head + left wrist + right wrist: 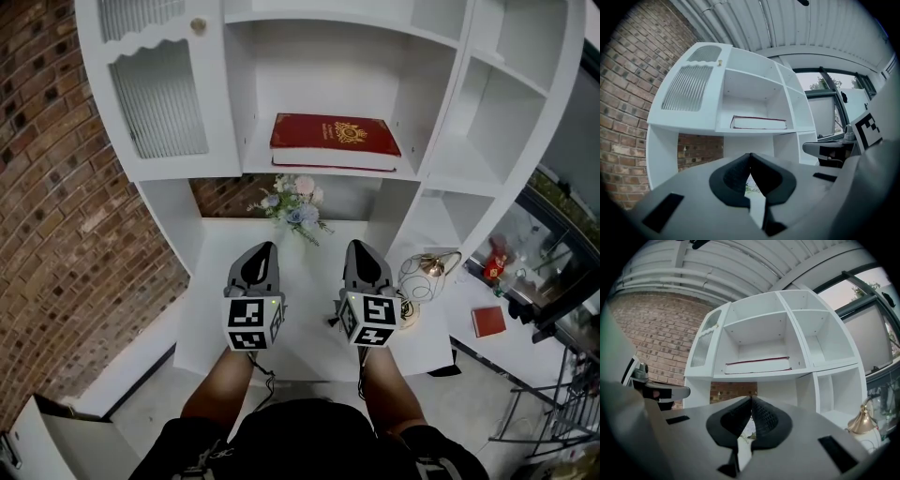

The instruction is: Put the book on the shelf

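Observation:
A red book (335, 137) with a gold crest lies flat on the middle shelf of the white cabinet (169, 173). It shows as a red-edged slab in the left gripper view (758, 123) and the right gripper view (758, 365). My left gripper (265, 249) and right gripper (358, 248) hang side by side over the white desk (309, 328), well below and short of the book. Both are shut with nothing between their jaws; the tips meet in the left gripper (750, 154) and the right gripper (751, 398).
A small bunch of flowers (294, 208) stands at the back of the desk below the book's shelf. A wire-framed lamp with a brass bell (422, 275) sits to the right. A brick wall (56, 187) runs along the left. A small red object (487, 321) lies on a side table.

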The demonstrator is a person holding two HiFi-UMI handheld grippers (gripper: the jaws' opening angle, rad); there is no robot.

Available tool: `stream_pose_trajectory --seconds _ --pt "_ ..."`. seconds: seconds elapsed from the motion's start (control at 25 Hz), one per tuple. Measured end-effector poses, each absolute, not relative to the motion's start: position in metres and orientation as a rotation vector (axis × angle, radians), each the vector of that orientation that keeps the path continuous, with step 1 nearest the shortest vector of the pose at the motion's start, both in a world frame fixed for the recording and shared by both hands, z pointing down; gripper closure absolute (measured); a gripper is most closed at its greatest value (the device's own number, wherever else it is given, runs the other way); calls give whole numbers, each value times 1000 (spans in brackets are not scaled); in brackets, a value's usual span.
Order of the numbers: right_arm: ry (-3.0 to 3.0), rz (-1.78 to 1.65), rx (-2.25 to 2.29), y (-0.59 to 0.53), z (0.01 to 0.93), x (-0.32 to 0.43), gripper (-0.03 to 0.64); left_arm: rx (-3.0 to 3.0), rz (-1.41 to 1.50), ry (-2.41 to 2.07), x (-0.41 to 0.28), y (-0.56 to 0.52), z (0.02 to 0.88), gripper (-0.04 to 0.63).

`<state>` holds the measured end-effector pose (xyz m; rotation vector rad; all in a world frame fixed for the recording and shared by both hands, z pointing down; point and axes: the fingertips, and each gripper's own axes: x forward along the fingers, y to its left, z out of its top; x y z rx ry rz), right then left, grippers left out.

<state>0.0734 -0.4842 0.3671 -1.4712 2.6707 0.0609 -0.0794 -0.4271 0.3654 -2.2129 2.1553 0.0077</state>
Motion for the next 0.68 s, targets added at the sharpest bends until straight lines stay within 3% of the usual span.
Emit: stream_pose_trajectory --seconds 0.68 --pt "2638 94 -1515 -465 361 106 604 -2250 36 2124 -51 -410 362 581"
